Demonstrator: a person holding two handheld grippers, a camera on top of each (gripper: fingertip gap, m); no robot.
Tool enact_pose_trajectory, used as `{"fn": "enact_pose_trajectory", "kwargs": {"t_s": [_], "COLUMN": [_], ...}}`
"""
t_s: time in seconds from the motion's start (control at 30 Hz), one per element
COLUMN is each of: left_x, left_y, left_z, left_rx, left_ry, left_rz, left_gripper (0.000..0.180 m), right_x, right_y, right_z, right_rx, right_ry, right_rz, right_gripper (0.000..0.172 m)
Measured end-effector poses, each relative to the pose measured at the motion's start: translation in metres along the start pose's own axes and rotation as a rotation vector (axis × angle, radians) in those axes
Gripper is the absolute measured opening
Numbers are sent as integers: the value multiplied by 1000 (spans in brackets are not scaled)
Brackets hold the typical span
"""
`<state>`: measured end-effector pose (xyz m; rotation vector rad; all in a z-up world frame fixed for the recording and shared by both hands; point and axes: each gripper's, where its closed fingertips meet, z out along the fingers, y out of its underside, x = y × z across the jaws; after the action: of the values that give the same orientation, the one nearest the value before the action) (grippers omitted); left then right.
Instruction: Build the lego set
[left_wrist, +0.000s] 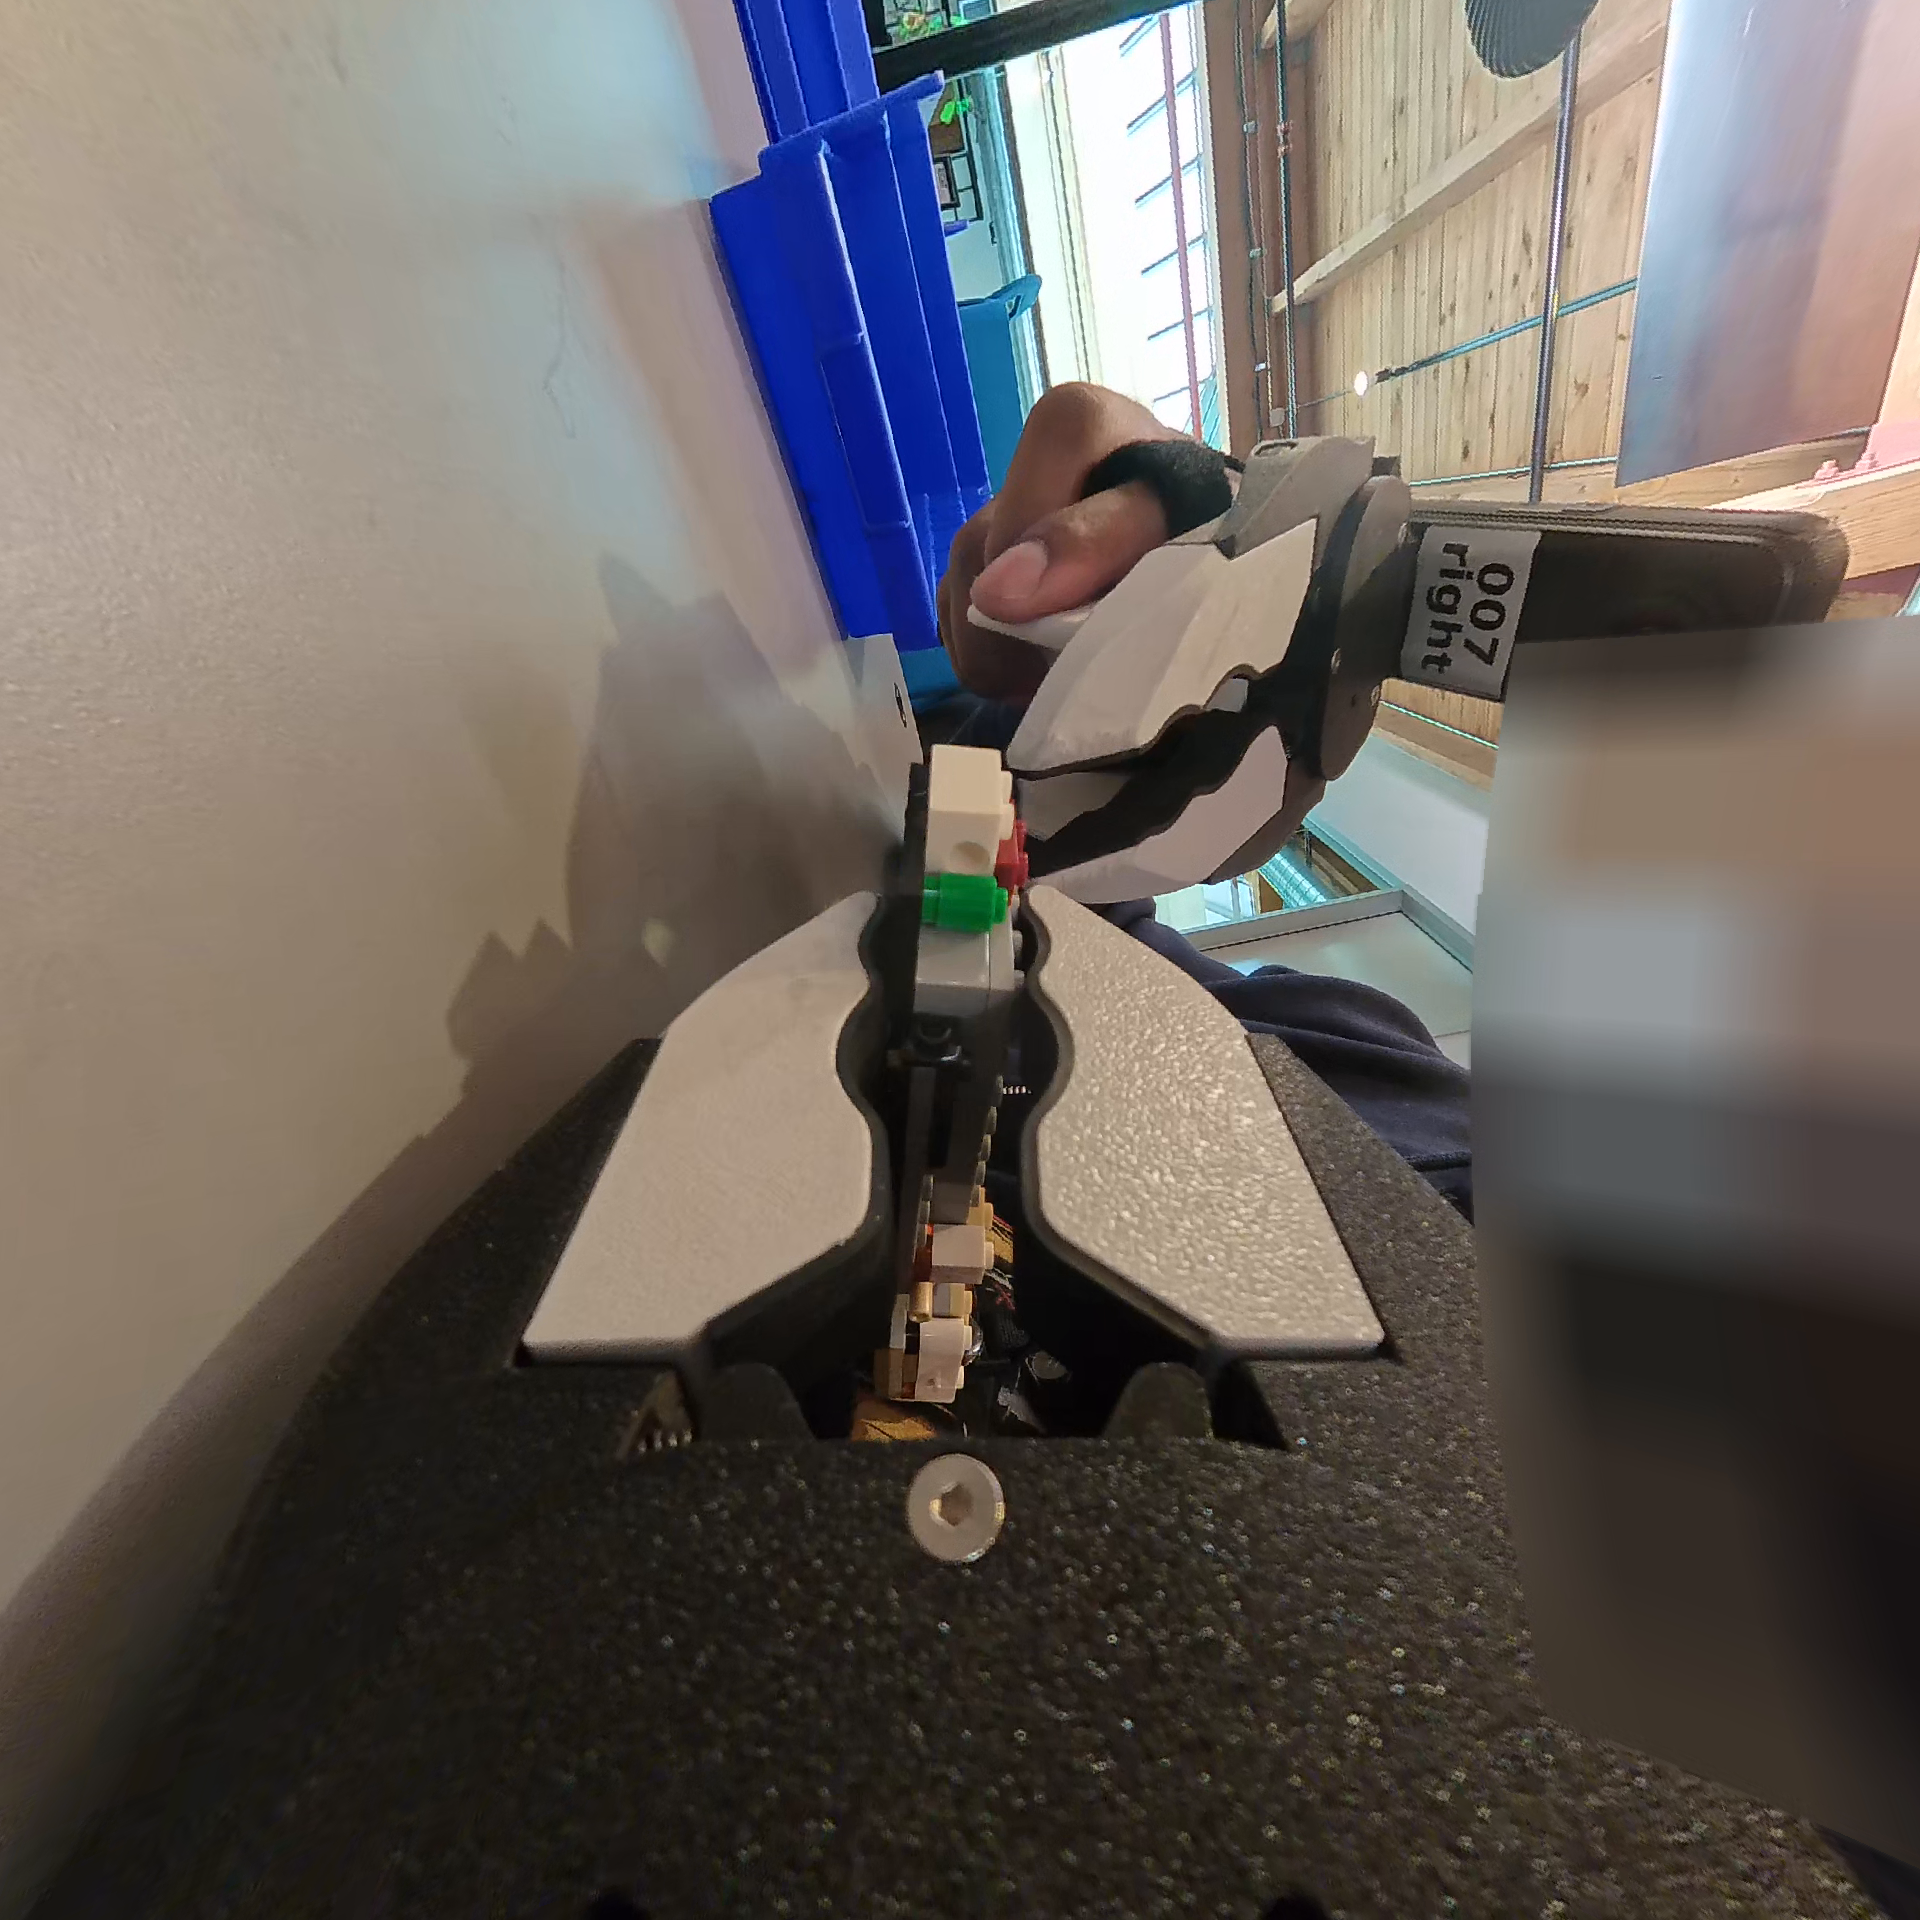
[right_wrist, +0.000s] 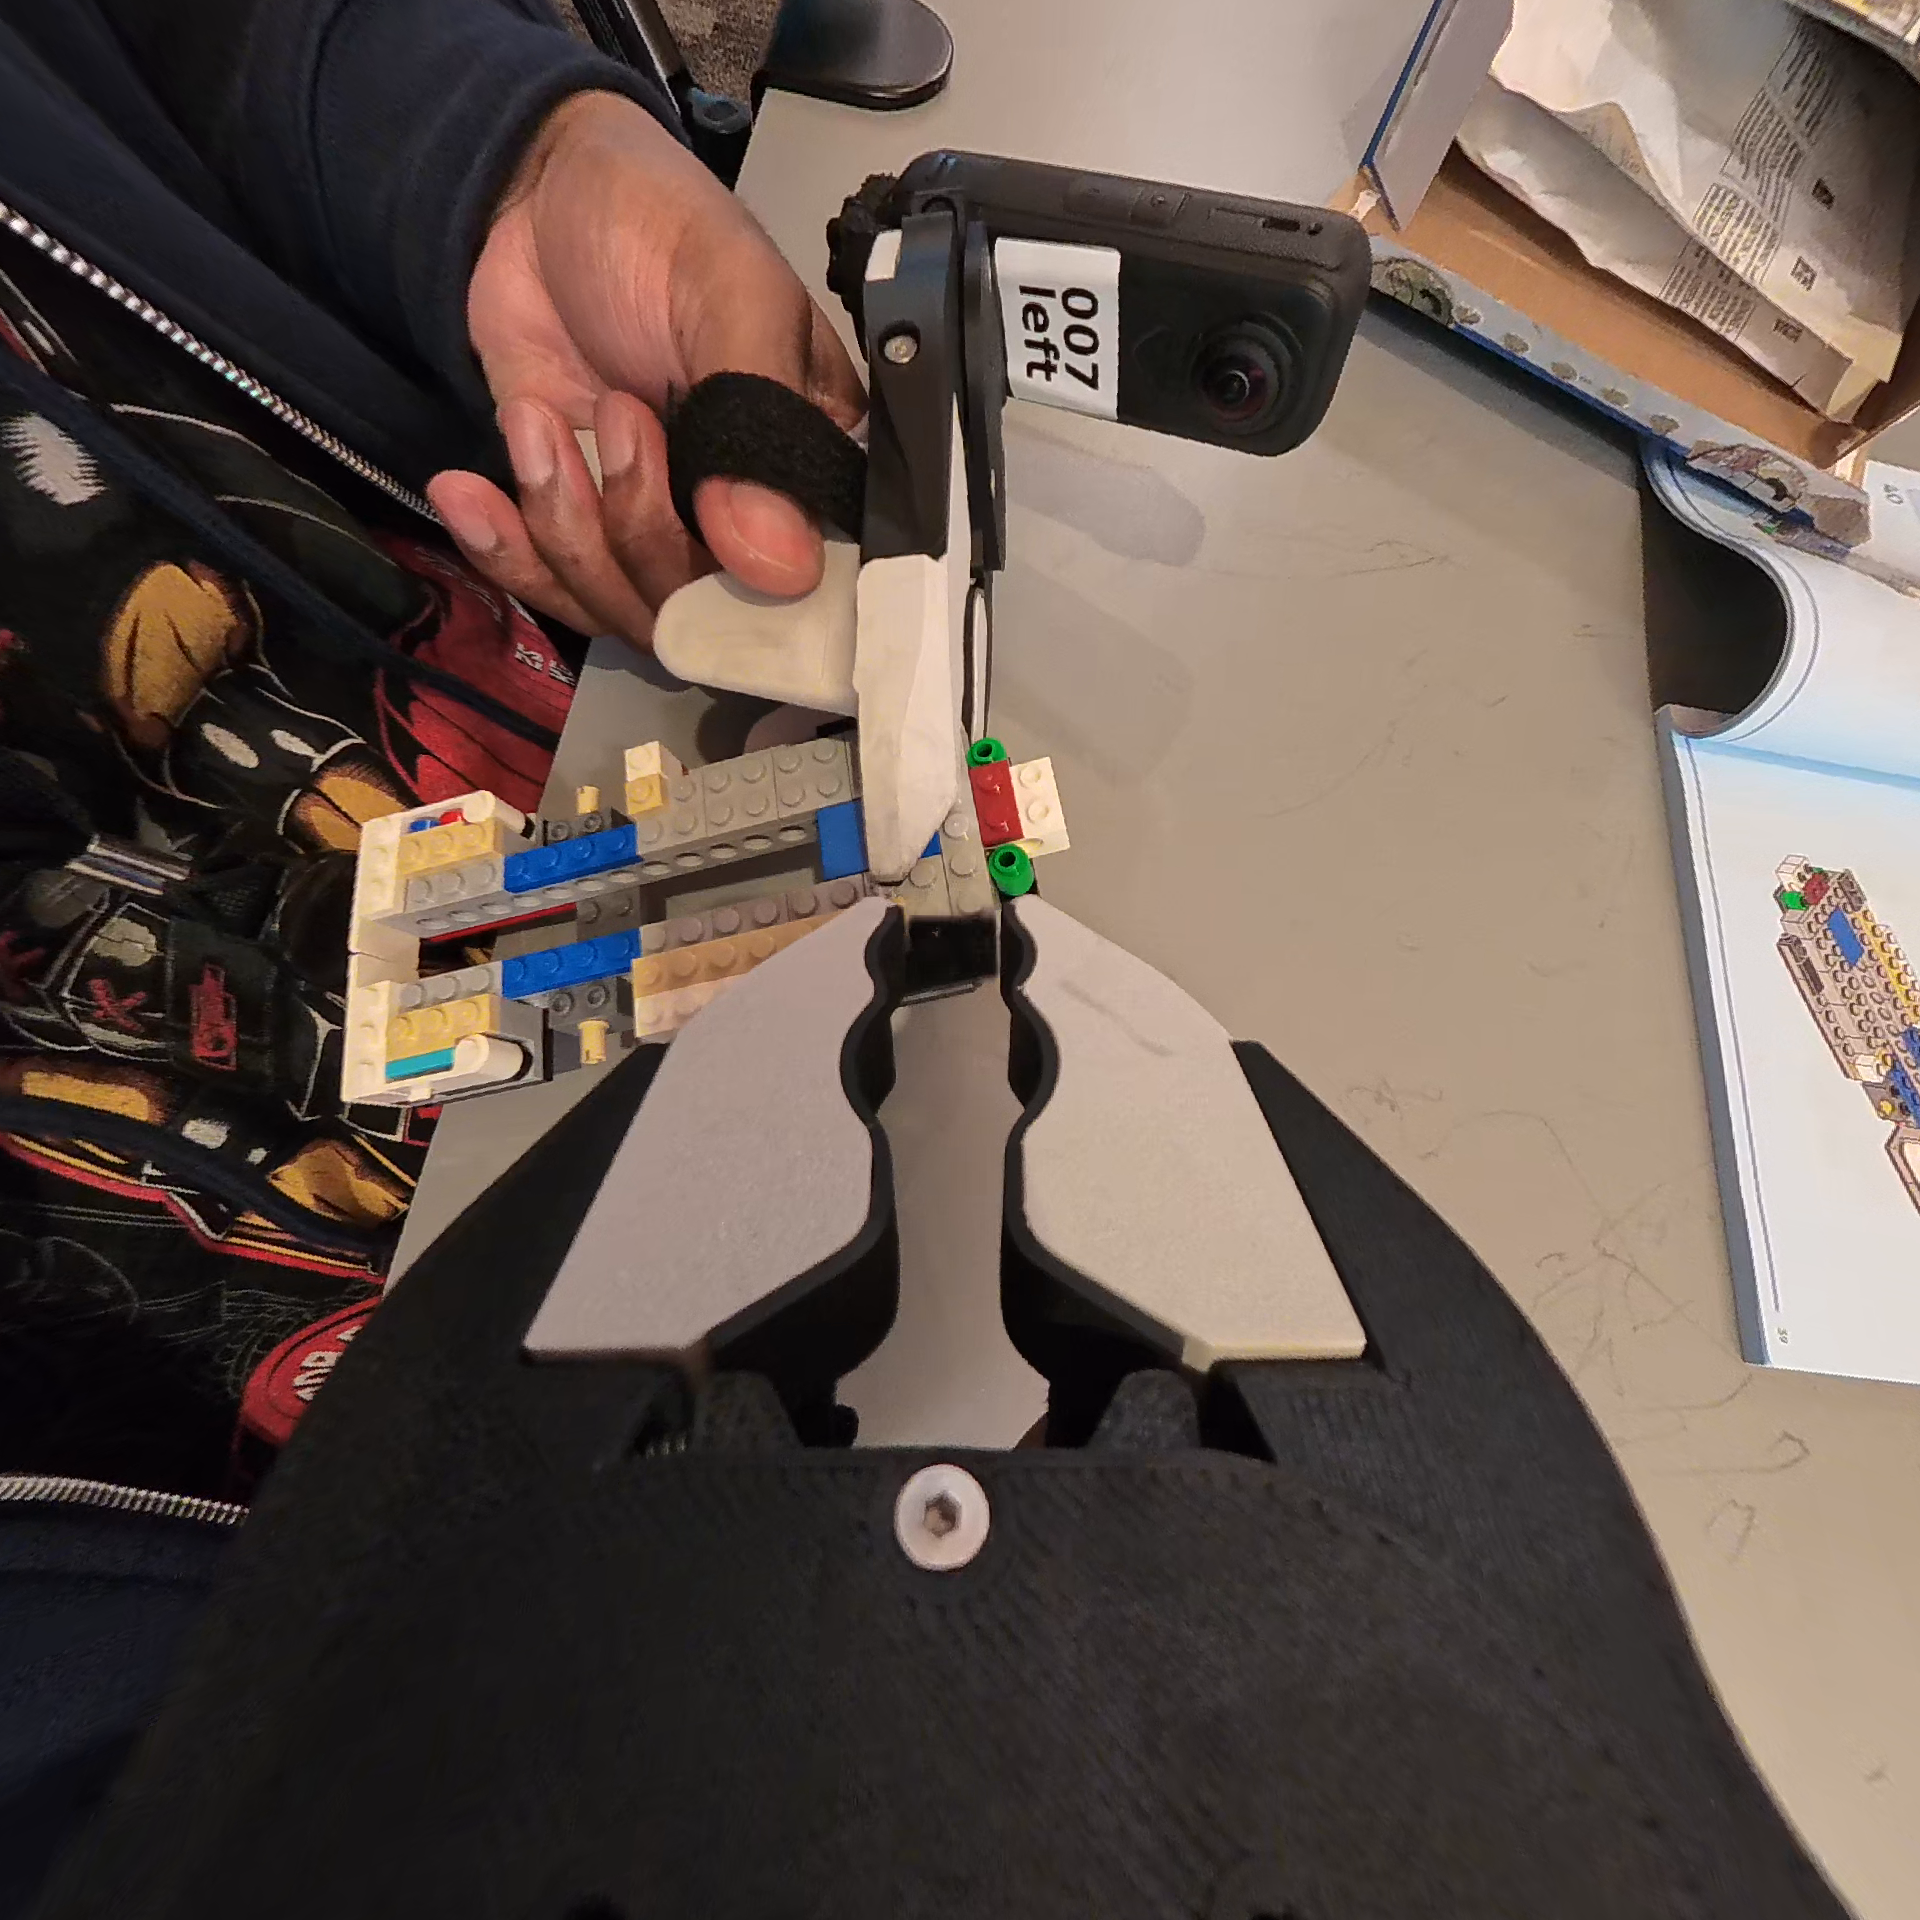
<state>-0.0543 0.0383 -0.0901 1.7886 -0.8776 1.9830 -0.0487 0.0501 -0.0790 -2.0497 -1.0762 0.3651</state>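
Brick model (right_wrist: 644, 894): long assembly of grey, blue, tan and white bricks, held in the air above the table edge, one end toward the person's jacket (right_wrist: 208, 727), the other capped by a red brick (right_wrist: 992, 800), a white brick (right_wrist: 1039, 805) and two green round studs (right_wrist: 1010, 868).

Left gripper (left_wrist: 951, 935): fingers clamped across the model's thickness near the capped end, both pads pressed on it; held by a hand (right_wrist: 623, 395) with a black strap.

Right gripper (right_wrist: 948, 935): fingers shut on a small black brick (right_wrist: 945, 951) at the model's side, just beside the lower green stud.

Surroundings: grey table (right_wrist: 1299, 727); open instruction booklet (right_wrist: 1818, 1039) to the right; cardboard box with crumpled paper (right_wrist: 1662, 208) farther back; blue bins (left_wrist: 852, 364) in the left wrist view.
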Motion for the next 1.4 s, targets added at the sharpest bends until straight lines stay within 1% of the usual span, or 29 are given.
{"fn": "enact_pose_trajectory", "kwargs": {"t_s": [0.23, 0.37, 0.47, 0.6, 0.67, 0.73, 0.8, 0.83, 0.9, 1.0, 1.07, 1.13, 1.23, 1.33, 1.4], "left_x": [-1, -3, -3, -3, -3, -3, -4, -4, -5, -5, -5, -5, -5, -4, -5], "left_y": [-1, -4, -5, -7, -8, -8, -8, -8, -8, -6, -6, -7, -9, -11, -15], "left_z": [-1, -5, -5, -4, -3, -1, 2, 3, 7, 11, 12, 12, 11, 11, 10], "left_rx": [6, 22, 26, 29, 29, 26, 23, 23, 20, 13, 17, 24, 31, 35, 42], "left_ry": [-9, -25, -24, -23, -25, -30, -38, -41, -46, -53, -57, -58, -55, -51, -55], "left_rz": [3, 9, 9, 11, 11, 12, 19, 19, 22, 31, 36, 38, 40, 43, 51], "left_gripper": [21, 21, 20, 20, 20, 20, 21, 21, 21, 21, 20, 21, 20, 20, 21], "right_x": [5, 19, 28, 44, 48, 48, 41, 37, 27, 15, 10, 10, 11, 18, 25], "right_y": [3, 19, 43, 76, 93, 113, 133, 145, 161, 177, 181, 185, 177, 165, 140], "right_z": [-2, -16, -33, -73, -95, -113, -124, -126, -121, -109, -102, -97, -87, -81, -80], "right_rx": [7, 19, 31, 119, 136, 99, 37, -3, -70, -154, -182, -206, -193, -210, -162], "right_ry": [15, 78, 159, 352, 462, 578, 655, 674, 657, 598, 560, 557, 511, 508, 533], "right_rz": [9, 80, 166, 361, 456, 527, 587, 628, 675, 688, 694, 691, 655, 519, 345], "right_gripper": [19, 20, 21, 22, 22, 22, 22, 22, 25, 27, 27, 26, 12, 12, 12]}}
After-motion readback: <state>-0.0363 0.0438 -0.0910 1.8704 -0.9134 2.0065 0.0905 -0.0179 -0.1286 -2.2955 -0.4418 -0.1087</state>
